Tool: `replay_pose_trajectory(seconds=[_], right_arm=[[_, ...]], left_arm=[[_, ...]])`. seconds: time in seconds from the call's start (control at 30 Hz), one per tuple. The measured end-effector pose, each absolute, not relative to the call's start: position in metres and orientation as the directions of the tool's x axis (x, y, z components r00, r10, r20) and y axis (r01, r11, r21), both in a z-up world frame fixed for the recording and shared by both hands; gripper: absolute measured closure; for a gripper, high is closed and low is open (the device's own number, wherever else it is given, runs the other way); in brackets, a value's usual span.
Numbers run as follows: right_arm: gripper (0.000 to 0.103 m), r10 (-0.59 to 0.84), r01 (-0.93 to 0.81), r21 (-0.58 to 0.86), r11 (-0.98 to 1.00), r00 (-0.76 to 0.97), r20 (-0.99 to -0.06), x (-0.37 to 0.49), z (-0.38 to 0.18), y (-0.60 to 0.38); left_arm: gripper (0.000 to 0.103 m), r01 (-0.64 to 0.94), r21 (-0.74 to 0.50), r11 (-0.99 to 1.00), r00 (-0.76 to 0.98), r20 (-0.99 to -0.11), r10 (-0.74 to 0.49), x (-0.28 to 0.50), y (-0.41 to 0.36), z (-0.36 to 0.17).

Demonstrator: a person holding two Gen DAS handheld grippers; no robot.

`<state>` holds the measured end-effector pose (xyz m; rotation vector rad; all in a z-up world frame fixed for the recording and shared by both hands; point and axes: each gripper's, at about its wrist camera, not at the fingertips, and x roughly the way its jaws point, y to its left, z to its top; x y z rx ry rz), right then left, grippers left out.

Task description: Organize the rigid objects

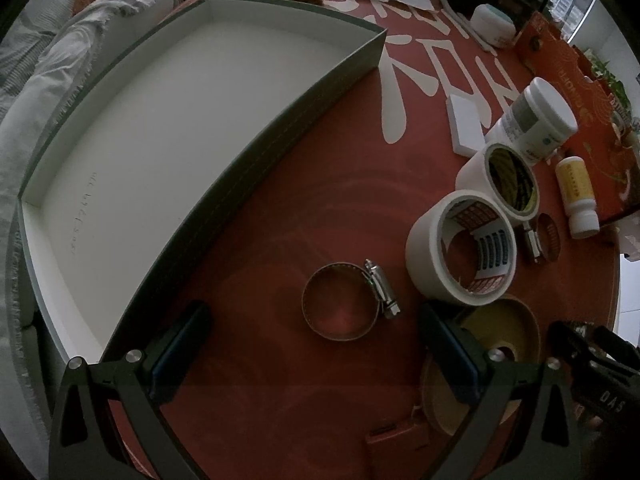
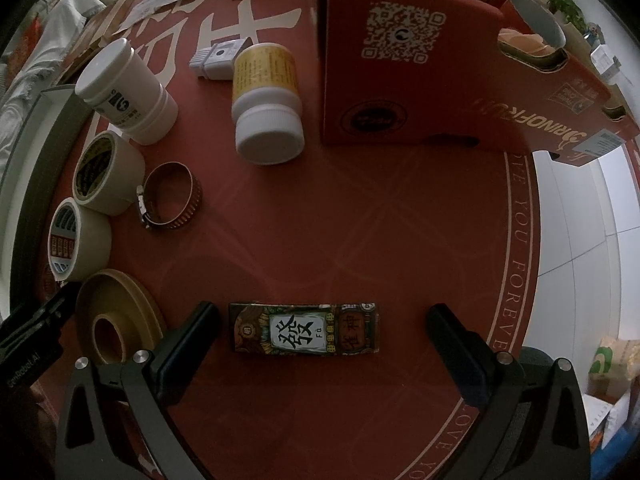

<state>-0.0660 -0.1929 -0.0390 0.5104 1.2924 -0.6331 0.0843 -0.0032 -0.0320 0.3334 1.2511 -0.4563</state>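
Observation:
A metal hose clamp (image 1: 344, 302) lies on the red table just ahead of my open left gripper (image 1: 316, 348), between its fingers' lines. A large empty grey box (image 1: 172, 132) with a white inside stands to its left. My right gripper (image 2: 324, 344) is open, with a small patterned box (image 2: 304, 330) flat between its fingers, untouched. Two white tape rolls (image 1: 464, 248) (image 1: 504, 178), a tan spool (image 2: 116, 320), a second hose clamp (image 2: 172, 196), a white jar (image 2: 124, 92) and a yellow-labelled bottle (image 2: 266, 104) lie nearby.
A tall red carton (image 2: 420, 72) stands behind the bottle at the back right. A white block (image 1: 464, 124) and a white tub (image 1: 492, 24) sit farther back, with papers beyond. White bedding (image 1: 48, 64) lies beyond the box. The table's round edge (image 2: 532, 280) curves at the right.

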Motion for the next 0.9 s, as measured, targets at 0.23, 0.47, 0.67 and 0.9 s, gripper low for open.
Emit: replay_pose_trajectory(seconds=[0.23,0.47,0.67,0.9], right_arm=[[0.0,-0.14,0.687,-0.004,0.727,0.143,-0.98,-0.064,-0.042,-0.19],[0.024,-0.13,0.677,-0.002,0.736,0.139,-0.982,-0.063,-0.035,-0.189],[0.033,-0.084,0.679,0.063,0.731,0.181,-0.98,-0.071,-0.029,-0.189],[0.033,-0.032,0.682,0.168,0.712,0.27,-0.962,-0.098,-0.007,-0.18]], left_arm=[[0.0,0.504,0.001,0.864,0.236,-0.962,-0.137,0.089,-0.001,-0.03],[0.016,0.523,-0.002,0.852,0.215,-0.967,-0.134,0.087,-0.01,-0.024],[0.055,0.576,-0.018,0.818,0.204,-0.965,-0.166,0.077,-0.015,-0.014],[0.055,0.569,-0.029,0.822,0.242,-0.949,-0.201,0.065,0.006,0.006]])
